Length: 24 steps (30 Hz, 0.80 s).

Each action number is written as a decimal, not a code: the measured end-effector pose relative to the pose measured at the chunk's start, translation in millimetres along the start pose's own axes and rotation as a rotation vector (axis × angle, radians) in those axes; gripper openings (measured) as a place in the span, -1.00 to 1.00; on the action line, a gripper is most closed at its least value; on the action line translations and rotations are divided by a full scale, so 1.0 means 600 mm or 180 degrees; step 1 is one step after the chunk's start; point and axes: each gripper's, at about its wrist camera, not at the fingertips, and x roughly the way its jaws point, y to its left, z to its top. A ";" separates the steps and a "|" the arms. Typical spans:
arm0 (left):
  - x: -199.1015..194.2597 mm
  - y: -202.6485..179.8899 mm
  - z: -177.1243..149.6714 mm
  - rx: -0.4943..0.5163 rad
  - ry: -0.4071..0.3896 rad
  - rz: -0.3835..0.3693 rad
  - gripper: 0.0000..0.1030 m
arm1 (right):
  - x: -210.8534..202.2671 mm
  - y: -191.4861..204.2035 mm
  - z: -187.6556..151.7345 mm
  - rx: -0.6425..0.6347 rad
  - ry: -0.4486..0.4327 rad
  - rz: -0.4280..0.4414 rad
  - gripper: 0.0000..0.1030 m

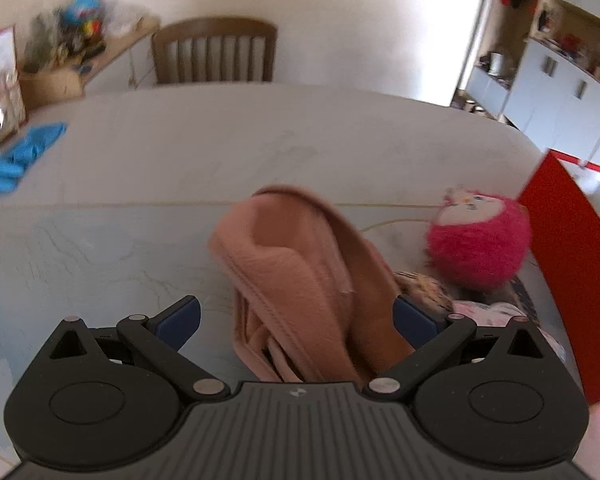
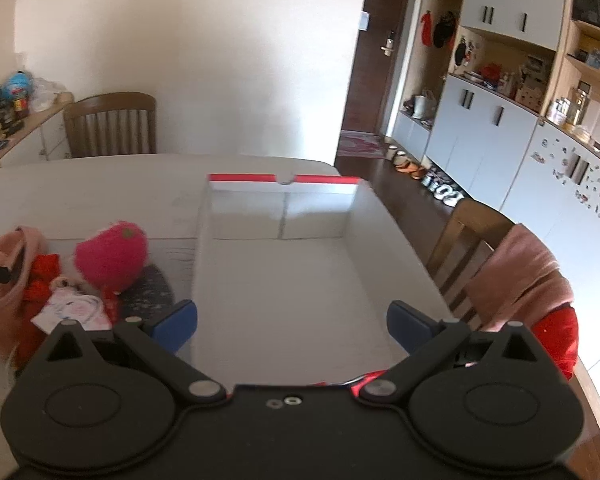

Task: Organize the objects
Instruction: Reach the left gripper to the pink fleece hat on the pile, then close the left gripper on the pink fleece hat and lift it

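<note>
A pink fleece garment is bunched up on the white table. It rises between the fingers of my left gripper, which is open, and lies against the right blue pad. A fuzzy pink plush toy sits just right of it, on a pile of small clothes. My right gripper is open and holds nothing. It hovers over a red box with a white inside. The plush and the pink garment lie left of that box.
A red garment, a white patterned cloth and a dark cloth lie under the plush. Blue items rest at the table's far left. A wooden chair stands behind the table. Another chair at the right carries a pink cloth.
</note>
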 end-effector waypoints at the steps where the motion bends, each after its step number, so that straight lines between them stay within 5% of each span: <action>1: 0.008 0.004 0.001 -0.0032 0.0035 0.0014 0.99 | 0.004 -0.007 0.000 0.0000 0.0009 -0.0014 0.96; 13: 0.054 -0.006 -0.002 -0.0250 0.0262 0.0095 0.98 | 0.089 -0.123 0.008 -0.0025 0.0202 -0.0183 0.93; 17: 0.061 -0.006 -0.006 -0.0367 0.0274 0.0118 0.98 | 0.123 -0.156 0.002 -0.0063 0.0340 -0.0192 0.74; 22: 0.058 0.000 -0.008 -0.0539 0.0251 0.0084 0.67 | 0.155 -0.179 -0.001 -0.0097 0.0500 -0.0085 0.45; 24: 0.053 0.001 -0.009 -0.0606 0.0215 0.0082 0.36 | 0.162 -0.185 -0.001 -0.0109 0.0532 -0.0051 0.38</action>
